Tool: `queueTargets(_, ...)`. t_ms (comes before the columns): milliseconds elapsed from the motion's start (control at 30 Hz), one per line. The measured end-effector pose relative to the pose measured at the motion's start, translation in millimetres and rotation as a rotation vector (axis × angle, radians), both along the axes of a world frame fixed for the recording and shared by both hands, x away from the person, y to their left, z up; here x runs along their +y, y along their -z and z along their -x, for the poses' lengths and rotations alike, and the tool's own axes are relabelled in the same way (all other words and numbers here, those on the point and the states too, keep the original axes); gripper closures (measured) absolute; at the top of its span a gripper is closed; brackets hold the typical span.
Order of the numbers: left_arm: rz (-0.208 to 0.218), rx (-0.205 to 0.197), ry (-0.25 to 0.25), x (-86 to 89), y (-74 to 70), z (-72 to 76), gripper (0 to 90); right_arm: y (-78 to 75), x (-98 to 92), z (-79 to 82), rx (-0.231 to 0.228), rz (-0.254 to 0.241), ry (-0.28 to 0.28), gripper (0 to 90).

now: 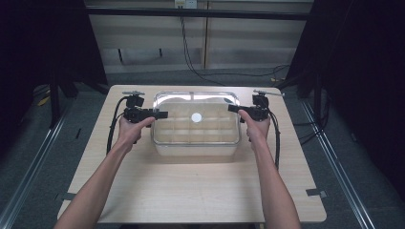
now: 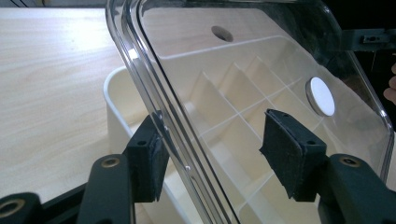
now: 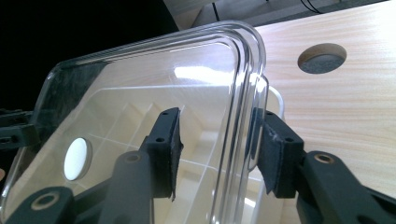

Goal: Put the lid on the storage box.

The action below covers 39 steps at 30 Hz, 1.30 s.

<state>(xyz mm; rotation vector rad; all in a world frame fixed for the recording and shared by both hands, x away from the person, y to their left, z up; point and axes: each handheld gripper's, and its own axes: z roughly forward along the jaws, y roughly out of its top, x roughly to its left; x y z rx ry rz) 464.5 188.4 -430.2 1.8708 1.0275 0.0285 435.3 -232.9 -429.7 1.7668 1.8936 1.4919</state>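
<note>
Nearest the person, the front half of the desk (image 1: 191, 191) is lying bare, with both forearms reaching over it toward a white box (image 1: 196, 143) sitting around the middle of the desk, a little toward the far edge. A clear lid (image 1: 196, 102) is resting on or just above the box; its far edge looks raised, so it is probably being lifted off or lowered on, though which cannot be told.

The left gripper (image 1: 160, 114) is standing at the lid's left end with its jaws spread wide. In the left gripper view the lid's rim (image 2: 163, 121) is running between the 2 pads, just beside the left one, and the right pad is well apart from it, so nothing is clamped yet. The right gripper (image 1: 234, 109) is mirroring this at the right end: jaws open, the rim (image 3: 238, 140) passing between them near the right pad, with no firm pinch to be seen.

Doing this well seems to call for closing both grippers together on the rim, at matching points on the 2 short ends, so the lid is not twisting. The plastic looks slick and thin, so a squeeze on one side alone could tip it. Keeping it level over the dividers (image 2: 233, 107) and watching the white disc (image 1: 196, 117) at its centre should help.

Beyond the box, a round hole (image 3: 322, 58) is showing in the desk.
</note>
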Motion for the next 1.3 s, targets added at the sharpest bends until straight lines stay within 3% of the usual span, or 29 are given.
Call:
queueTargets(200,-0.028,0.036,0.014,0.5,5.8,-1.3,40.5,5.3,3.3,-2.4,0.011,0.032,0.006,51.4)
queueTargets(533,-0.031,0.031,0.011,-0.6,6.1,-1.7,40.6,8.7,7.1,-4.2,0.019,0.068,0.007,45.5)
queueTargets(667,-0.056,0.011,0.003,-1.9,5.5,-0.3,39.0,9.7,9.2,-4.0,0.018,0.091,0.002,42.9)
queueTargets(867,-0.084,-0.006,-0.017,-2.0,5.5,0.8,39.2,12.1,9.7,-3.6,0.014,0.091,0.006,41.7)
queueTargets(1000,-0.088,0.025,-0.022,1.3,13.1,0.4,39.0,12.2,12.3,-2.8,0.007,0.102,0.012,38.1)
queueTargets(1067,-0.085,0.036,-0.025,2.4,17.4,0.8,39.0,15.0,10.7,-3.2,0.043,0.116,0.016,36.1)
queueTargets(1167,-0.075,0.038,-0.021,3.7,19.5,0.8,39.5,17.9,8.0,-2.7,0.051,0.111,0.021,36.4)
queueTargets(1300,-0.094,0.037,-0.014,1.8,17.9,3.1,38.1,15.8,4.6,-0.4,0.03,0.088,0.031,36.1)
